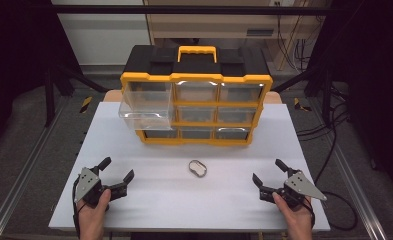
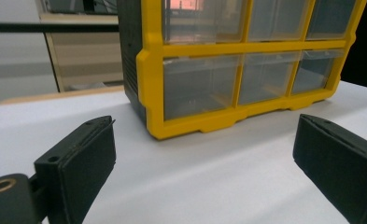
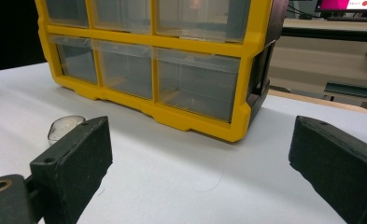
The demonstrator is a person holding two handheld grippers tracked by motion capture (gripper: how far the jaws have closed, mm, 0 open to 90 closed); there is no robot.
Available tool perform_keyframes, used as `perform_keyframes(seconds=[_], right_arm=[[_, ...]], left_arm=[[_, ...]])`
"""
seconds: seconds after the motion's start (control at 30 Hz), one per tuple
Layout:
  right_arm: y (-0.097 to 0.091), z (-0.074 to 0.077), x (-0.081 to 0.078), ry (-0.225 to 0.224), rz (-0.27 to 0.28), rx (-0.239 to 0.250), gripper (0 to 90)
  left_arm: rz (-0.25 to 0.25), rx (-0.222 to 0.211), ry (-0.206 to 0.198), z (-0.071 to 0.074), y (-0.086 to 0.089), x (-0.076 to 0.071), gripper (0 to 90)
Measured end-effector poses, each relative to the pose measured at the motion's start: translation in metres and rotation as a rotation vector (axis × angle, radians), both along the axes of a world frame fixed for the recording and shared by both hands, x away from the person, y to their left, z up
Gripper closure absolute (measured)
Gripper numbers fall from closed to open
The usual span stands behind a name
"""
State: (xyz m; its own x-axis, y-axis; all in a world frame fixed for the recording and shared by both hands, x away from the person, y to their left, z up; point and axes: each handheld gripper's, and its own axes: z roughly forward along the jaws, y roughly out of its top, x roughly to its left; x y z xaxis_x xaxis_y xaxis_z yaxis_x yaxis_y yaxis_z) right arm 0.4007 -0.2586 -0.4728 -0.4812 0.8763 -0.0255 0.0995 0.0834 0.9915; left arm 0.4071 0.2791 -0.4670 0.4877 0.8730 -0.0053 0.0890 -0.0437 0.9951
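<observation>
I see even overhead light on the white table (image 1: pixel 184 200), dark surrounds left and right, glare on the top drawers (image 1: pixel 219 85), and soft blur in both gripper views.

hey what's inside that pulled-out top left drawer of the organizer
The open drawer of the organizer looks clear and empty from the high view; its rear, tucked into the case, is hidden.

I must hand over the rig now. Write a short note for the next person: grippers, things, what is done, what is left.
Left gripper: open, holds nothing, at the table's near left.
Right gripper: open, holds nothing, near right.
Small clear piece: lies on the white table between the grippers, in front of the yellow organizer.
Top-left drawer: pulled out; the others look shut.
Done: drawer open.
Left, probably: pick up the piece, put it in the drawer, shut it.
</observation>
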Motion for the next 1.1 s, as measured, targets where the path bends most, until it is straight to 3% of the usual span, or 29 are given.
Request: perform_keyframes(seconds=[0.13,0.3,0.5,0.83,0.87,0.97,1.1], right_arm=[[0.0,-0.001,-0.001,-0.003,-0.004,0.01,6.0],[-0.001,0.001,-0.002,0.017,-0.007,0.027,5.3],[0.001,0.002,0.0,0.058,-0.005,0.031,4.7],[0.019,0.005,0.012,0.121,-0.004,-0.02,6.7],[0.028,0.007,0.016,0.143,0.007,-0.047,7.2],[0.037,0.01,0.019,0.148,0.028,-0.073,8.2],[0.048,0.014,0.026,0.186,0.055,-0.094,8.0]], left_arm=[[0.006,-0.008,-0.009,0.0,0.002,-0.004,2.6],[0.011,-0.062,-0.009,-0.002,0.009,-0.006,0.8],[0.011,-0.054,-0.007,-0.002,0.011,-0.004,0.6],[0.016,-0.071,-0.01,-0.002,0.015,-0.003,0.5],[0.015,-0.065,-0.01,-0.003,0.015,-0.003,0.6],[0.01,-0.06,-0.008,-0.003,0.014,-0.003,0.5],[0.011,-0.055,-0.006,-0.003,0.014,-0.003,0.5]])
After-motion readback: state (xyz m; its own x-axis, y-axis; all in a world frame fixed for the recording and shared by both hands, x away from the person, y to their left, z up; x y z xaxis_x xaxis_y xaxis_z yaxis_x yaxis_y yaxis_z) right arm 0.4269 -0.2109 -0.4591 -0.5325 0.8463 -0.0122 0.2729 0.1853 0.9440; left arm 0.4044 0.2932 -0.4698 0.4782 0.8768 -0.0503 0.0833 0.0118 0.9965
